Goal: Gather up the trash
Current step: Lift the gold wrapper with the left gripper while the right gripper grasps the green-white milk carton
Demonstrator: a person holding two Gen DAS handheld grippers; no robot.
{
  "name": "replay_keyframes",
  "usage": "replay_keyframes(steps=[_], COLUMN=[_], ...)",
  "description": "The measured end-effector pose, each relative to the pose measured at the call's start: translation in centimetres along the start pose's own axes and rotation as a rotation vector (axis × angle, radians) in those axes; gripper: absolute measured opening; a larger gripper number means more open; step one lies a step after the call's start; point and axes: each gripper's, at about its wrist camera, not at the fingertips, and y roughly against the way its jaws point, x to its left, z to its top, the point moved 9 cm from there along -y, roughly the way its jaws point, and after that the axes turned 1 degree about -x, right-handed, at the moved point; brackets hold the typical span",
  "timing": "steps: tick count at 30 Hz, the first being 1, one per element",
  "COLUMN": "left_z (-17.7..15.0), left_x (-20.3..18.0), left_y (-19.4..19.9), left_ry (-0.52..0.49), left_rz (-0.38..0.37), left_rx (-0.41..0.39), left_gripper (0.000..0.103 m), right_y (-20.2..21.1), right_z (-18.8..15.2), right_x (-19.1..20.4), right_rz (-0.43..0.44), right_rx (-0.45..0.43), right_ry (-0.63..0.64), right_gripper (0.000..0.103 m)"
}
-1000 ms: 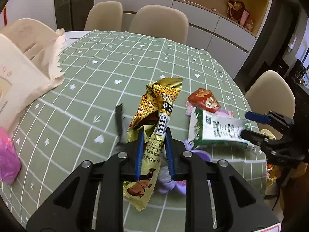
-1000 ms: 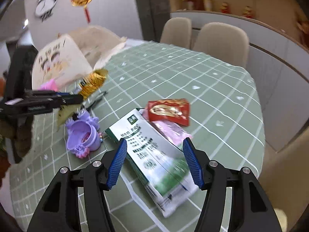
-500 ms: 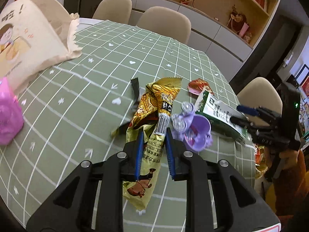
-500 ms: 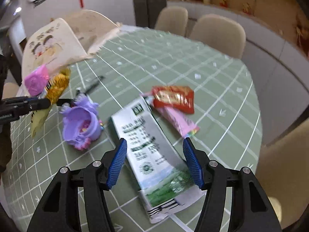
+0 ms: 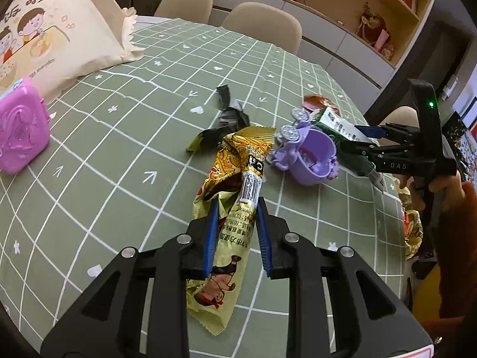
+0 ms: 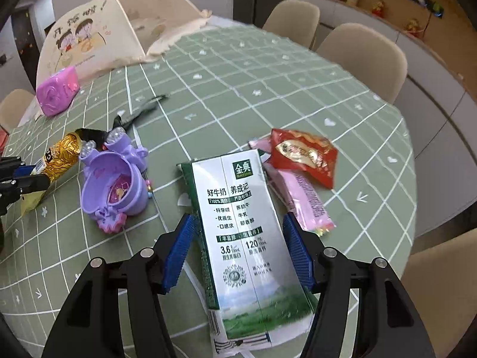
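My left gripper (image 5: 235,217) is shut on a gold snack wrapper (image 5: 235,179) and holds it above the green checked table (image 5: 119,137); the wrapper also shows in the right wrist view (image 6: 58,155). My right gripper (image 6: 237,238) is open, its jaws on either side of a flattened green and white milk carton (image 6: 241,232) lying on the table. The carton also shows in the left wrist view (image 5: 337,125), between the right gripper's fingers (image 5: 369,132). A red snack packet (image 6: 304,153), a pink wrapper (image 6: 301,197) and a black wrapper (image 6: 140,110) lie on the table.
A purple toy cup (image 6: 114,185) stands between the two grippers. A pink plastic case (image 6: 58,94) and a cream tote bag (image 6: 89,38) sit at the far left. Beige chairs (image 6: 360,50) ring the table. The table's edge (image 6: 411,179) curves close on the right.
My left gripper has lifted and swung with the gold wrapper, so more of the tote bag and pink case shows. My right gripper has moved closer over the milk carton and stays open.
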Motion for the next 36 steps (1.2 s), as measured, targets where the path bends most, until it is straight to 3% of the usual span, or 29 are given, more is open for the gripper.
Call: replay_keyframes(steps=[3, 5, 7, 15, 16, 19, 26, 30, 36], left_z=[-0.3, -0.7, -0.8, 0.1, 0.2, 0.4, 1.3, 1.9, 1.6], left_x=[0.3, 0.2, 0.0, 0.0, 0.0, 0.0, -2.2, -5.7, -11.7], left_y=[-0.1, -0.2, -0.2, -0.6, -0.8, -1.1, 2.3, 4.2, 4.3], left_ry=[-0.006, -0.012, -0.025, -0.041, -0.041, -0.045, -0.045, -0.064, -0.104], left_rz=[0.024, 0.020, 0.020, 0.075, 0.082, 0.106, 0.098, 0.080, 0.049], left_rx=[0.009, 0.017, 0.022, 0.017, 0.016, 0.019, -0.072, -0.132, -0.160], left_gripper=[0.033, 0.042, 0.044, 0.047, 0.047, 0.023, 0.021, 0.021, 0.021], right_y=[-0.6, 0.0, 1.2, 7.6, 8.0, 9.4, 11.1, 12.6, 15.6], right_z=[0.0, 0.2, 0.3, -0.8, -1.1, -2.4, -6.8, -7.9, -10.2], right_x=[0.0, -0.5, -0.6, -1.3, -1.2, -0.6, 0.0, -0.2, -1.6], right_rz=[-0.019, -0.042, -0.002, 0.055, 0.060, 0.037, 0.025, 0.004, -0.032], right_rx=[0.036, 0.008, -0.039, -0.183, -0.187, -0.202, -0.228, -0.272, -0.341], right_ry=[-0.009, -0.077, -0.121, -0.239, -0.241, -0.212, -0.207, -0.194, -0.193], right_gripper=[0.059, 0.057, 0.052, 0.052, 0.052, 0.052, 0.052, 0.052, 0.052])
